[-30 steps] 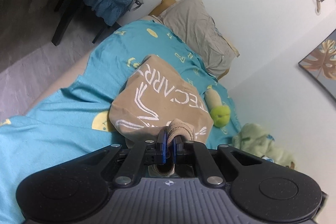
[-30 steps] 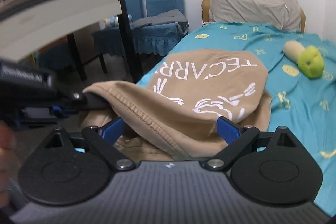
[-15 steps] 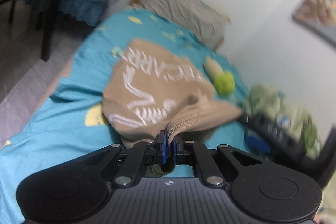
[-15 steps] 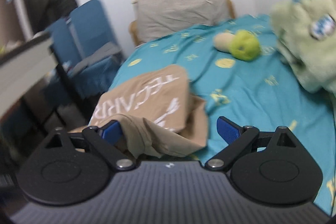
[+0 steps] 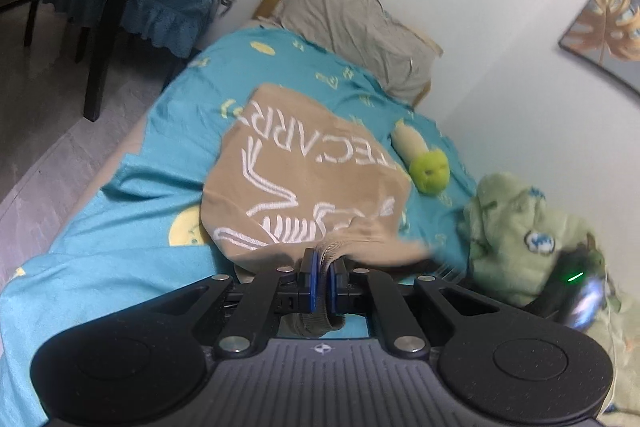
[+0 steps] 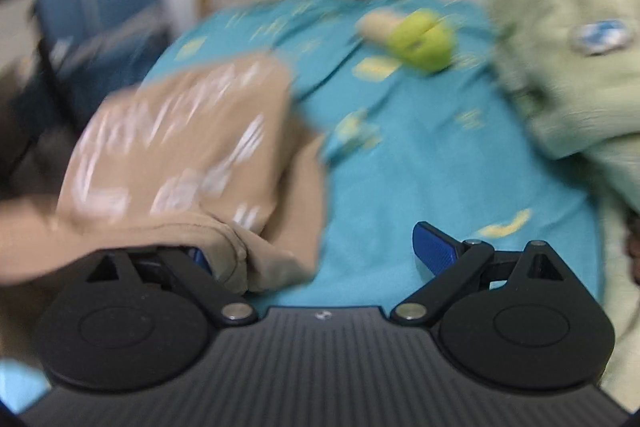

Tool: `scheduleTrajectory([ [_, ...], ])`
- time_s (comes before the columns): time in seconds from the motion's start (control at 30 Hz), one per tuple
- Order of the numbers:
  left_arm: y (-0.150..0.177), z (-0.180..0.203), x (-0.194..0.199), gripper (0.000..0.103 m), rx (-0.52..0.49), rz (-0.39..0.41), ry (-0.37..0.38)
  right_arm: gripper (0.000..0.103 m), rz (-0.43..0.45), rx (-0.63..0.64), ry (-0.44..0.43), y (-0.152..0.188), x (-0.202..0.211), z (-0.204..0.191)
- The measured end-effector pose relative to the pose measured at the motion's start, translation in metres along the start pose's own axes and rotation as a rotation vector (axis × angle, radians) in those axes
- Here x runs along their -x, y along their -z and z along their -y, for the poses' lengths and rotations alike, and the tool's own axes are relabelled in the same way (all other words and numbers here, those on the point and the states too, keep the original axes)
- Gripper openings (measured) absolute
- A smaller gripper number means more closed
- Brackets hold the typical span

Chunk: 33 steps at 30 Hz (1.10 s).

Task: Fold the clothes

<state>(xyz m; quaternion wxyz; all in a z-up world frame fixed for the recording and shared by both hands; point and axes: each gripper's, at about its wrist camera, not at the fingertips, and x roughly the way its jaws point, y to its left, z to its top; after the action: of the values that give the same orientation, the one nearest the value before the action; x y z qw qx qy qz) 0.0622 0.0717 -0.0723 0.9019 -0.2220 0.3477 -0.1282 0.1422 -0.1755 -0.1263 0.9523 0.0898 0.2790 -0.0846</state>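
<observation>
A tan T-shirt [image 5: 308, 179] with white lettering lies folded on the teal bedsheet [image 5: 132, 223]. My left gripper [image 5: 321, 277] is shut on the shirt's ribbed edge at its near side. In the blurred right wrist view the shirt [image 6: 188, 143] lies at the left. My right gripper [image 6: 316, 251] is open; a fold of the shirt's hem drapes over its left finger, and the right finger [image 6: 434, 247] is over bare sheet [image 6: 420, 167]. The right gripper's body shows at the left wrist view's right edge [image 5: 576, 291].
A green and beige plush toy [image 5: 428, 167] lies beyond the shirt. A pale green blanket [image 5: 524, 231] is heaped at the right by the wall. A grey pillow [image 5: 360, 27] is at the bed's head. Blue-covered chairs [image 5: 160, 7] and floor lie left of the bed.
My right gripper has swung to the right, off most of the shirt, toward the green blanket. My left gripper keeps its hold on the shirt's edge, and the shirt's near edge now stretches right.
</observation>
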Motion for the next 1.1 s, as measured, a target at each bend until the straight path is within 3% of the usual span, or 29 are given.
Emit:
scheduleTrajectory([
  [0.1,0.005,0.012,-0.004,0.007,-0.088,-0.013,-0.012,0.097,0.153,-0.023,0.0,-0.009,0.021,0.004],
  [0.17,0.009,0.018,-0.007,0.011,-0.134,-0.027,-0.024,0.097,0.188,-0.034,-0.032,-0.012,0.029,0.004],
  [0.23,0.014,0.022,-0.009,0.015,-0.177,-0.038,-0.035,0.097,0.19,-0.058,-0.068,-0.013,0.031,0.005],
  [0.37,0.016,0.028,-0.012,0.047,-0.221,-0.024,-0.062,0.097,0.175,-0.083,-0.104,-0.015,0.031,0.01],
  [0.5,0.023,0.041,-0.029,0.048,-0.322,-0.038,-0.126,0.097,0.157,-0.105,-0.124,-0.018,0.029,0.011],
  [0.57,0.025,0.047,-0.037,0.048,-0.35,-0.007,-0.19,0.097,0.151,-0.11,-0.129,-0.018,0.028,0.011],
  [0.7,0.021,0.044,-0.039,0.051,-0.239,0.09,-0.279,0.097,0.147,-0.119,-0.11,-0.016,0.027,0.014],
  [0.87,0.017,0.029,-0.03,0.055,-0.13,0.106,-0.349,0.097,0.088,-0.076,0.003,-0.012,0.012,0.016],
  [1.0,0.013,0.018,-0.011,0.055,-0.029,0.154,-0.344,0.097,-0.101,0.01,0.087,0.0,-0.02,0.018],
  [1.07,0.012,0.014,-0.002,0.055,0.011,0.171,-0.301,0.097,-0.138,-0.05,0.096,0.004,-0.026,0.028],
  [1.1,0.011,0.014,0.001,0.056,0.023,0.177,-0.275,0.097,-0.113,-0.089,0.103,0.002,-0.022,0.034],
])
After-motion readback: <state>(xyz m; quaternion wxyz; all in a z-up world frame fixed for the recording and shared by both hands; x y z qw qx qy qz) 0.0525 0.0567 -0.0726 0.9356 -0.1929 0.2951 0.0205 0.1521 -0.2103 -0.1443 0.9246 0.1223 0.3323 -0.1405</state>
